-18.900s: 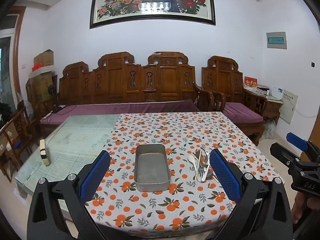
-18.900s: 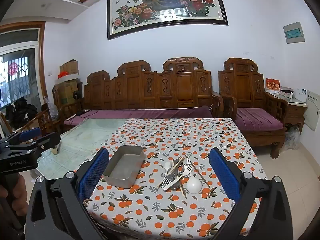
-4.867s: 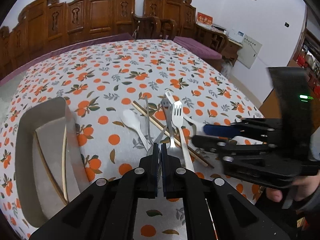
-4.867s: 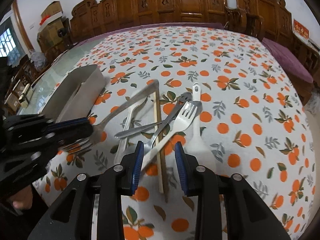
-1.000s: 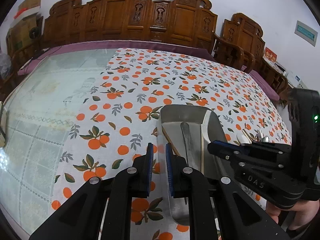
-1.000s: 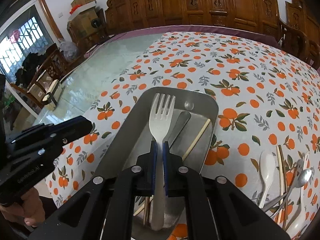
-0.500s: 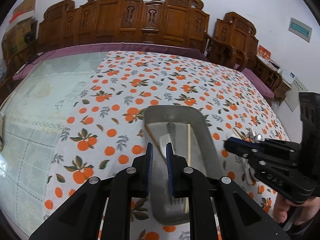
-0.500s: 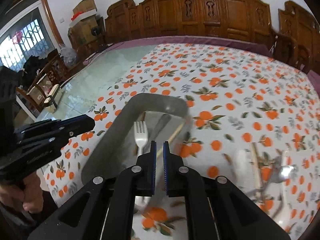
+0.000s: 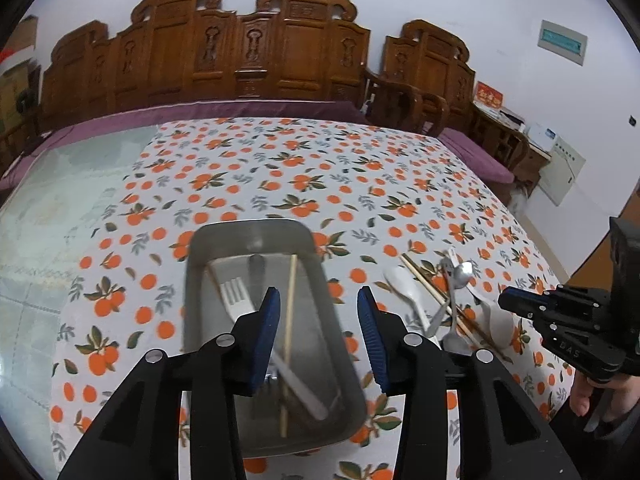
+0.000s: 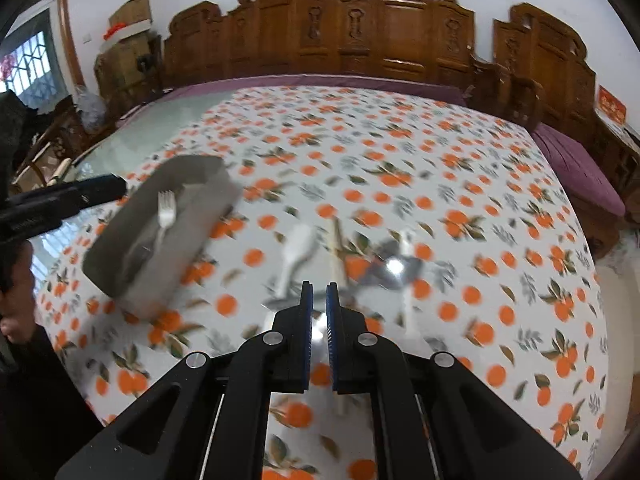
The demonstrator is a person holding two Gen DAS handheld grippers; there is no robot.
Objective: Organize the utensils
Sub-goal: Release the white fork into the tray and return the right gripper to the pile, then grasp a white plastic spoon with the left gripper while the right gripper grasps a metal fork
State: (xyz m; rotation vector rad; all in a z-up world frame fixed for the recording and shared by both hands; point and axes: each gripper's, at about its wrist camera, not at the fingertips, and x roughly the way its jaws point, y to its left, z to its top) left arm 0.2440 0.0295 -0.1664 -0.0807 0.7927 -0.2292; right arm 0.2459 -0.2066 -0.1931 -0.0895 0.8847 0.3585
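Jaws first: the left gripper (image 9: 318, 334) has its blue pads spread wide apart with nothing between them, hanging right over the metal tray (image 9: 208, 240), pointing toward twelve o'clock. Over on the right gripper (image 10: 319, 328), the pads sit almost together, only a thin slit between them, and nothing gripped that I can see. It is tipped down at the loose pile on the orange-print tablecloth (image 10: 460, 184), and that view is smeared with blur.

Inside the tray lies a white fork (image 9: 234, 294), tines toward eleven o'clock, with a wooden chopstick (image 9: 290, 320) running nearly straight beside it and a metal handle behind them. From the right-hand view the tray sits at ten o'clock, fork showing in it.

At three o'clock of the tray, well clear of it, the waiting utensils: a white spoon (image 9: 402, 284), more chopsticks (image 9: 428, 286), a metal spoon (image 9: 462, 272).

At the far right edge of the left view, the person's hand (image 9: 592, 394) grips the right tool's handle from below. White letters on that tool's black body look like "DAS", hard to read surely.
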